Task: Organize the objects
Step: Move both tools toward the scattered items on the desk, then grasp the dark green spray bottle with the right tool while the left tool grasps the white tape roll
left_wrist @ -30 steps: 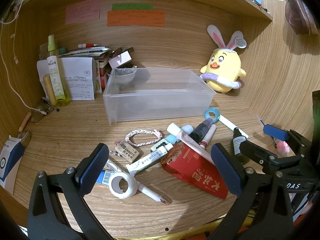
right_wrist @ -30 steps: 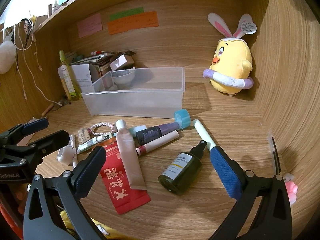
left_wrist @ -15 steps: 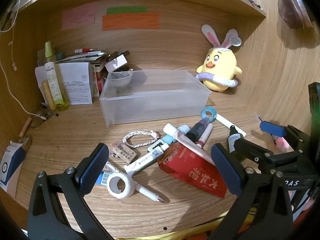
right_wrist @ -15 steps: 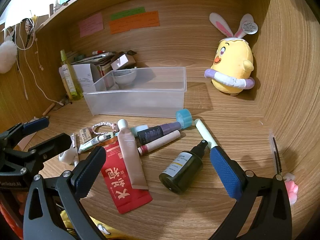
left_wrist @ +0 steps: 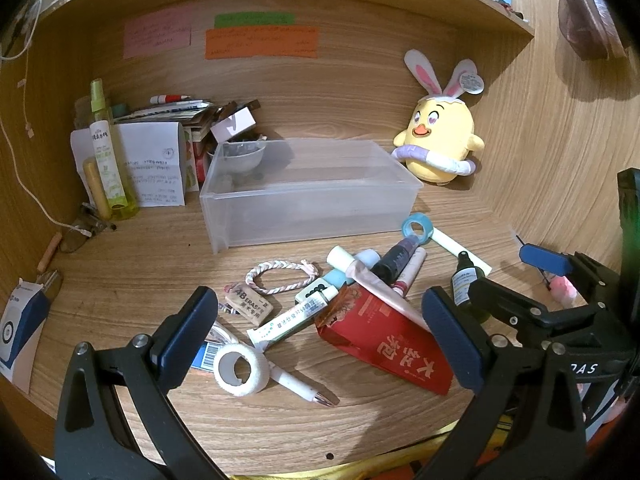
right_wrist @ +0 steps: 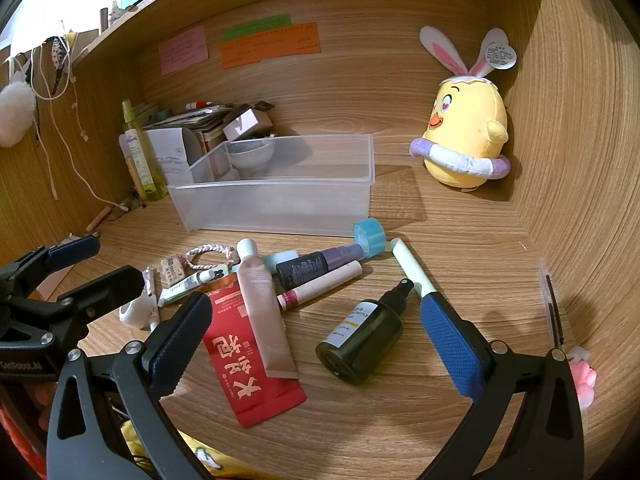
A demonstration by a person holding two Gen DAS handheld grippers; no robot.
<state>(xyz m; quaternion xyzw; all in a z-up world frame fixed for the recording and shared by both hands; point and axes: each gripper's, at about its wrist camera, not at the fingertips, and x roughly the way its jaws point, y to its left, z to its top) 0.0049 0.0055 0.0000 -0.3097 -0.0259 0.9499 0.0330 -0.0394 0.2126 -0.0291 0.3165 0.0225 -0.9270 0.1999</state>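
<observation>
Left gripper (left_wrist: 316,328) fingers wide apart over tape roll (left_wrist: 240,369) and red packet (left_wrist: 386,346), right gripper (right_wrist: 316,344) fingers apart around dark bottle (right_wrist: 362,338), both holding nothing, clear bin (left_wrist: 312,196) far behind the clutter, plush chick (right_wrist: 466,136) far right.

Both wrist cams sit low at the desk's near edge, facing the far wall. Left cam looks from the left, right cam from the right. Shared: clear plastic bin (left_wrist: 308,196) (right_wrist: 280,196), red paper envelope (left_wrist: 384,340) (right_wrist: 248,364), yellow chick plush (left_wrist: 440,144) (right_wrist: 468,132).
</observation>
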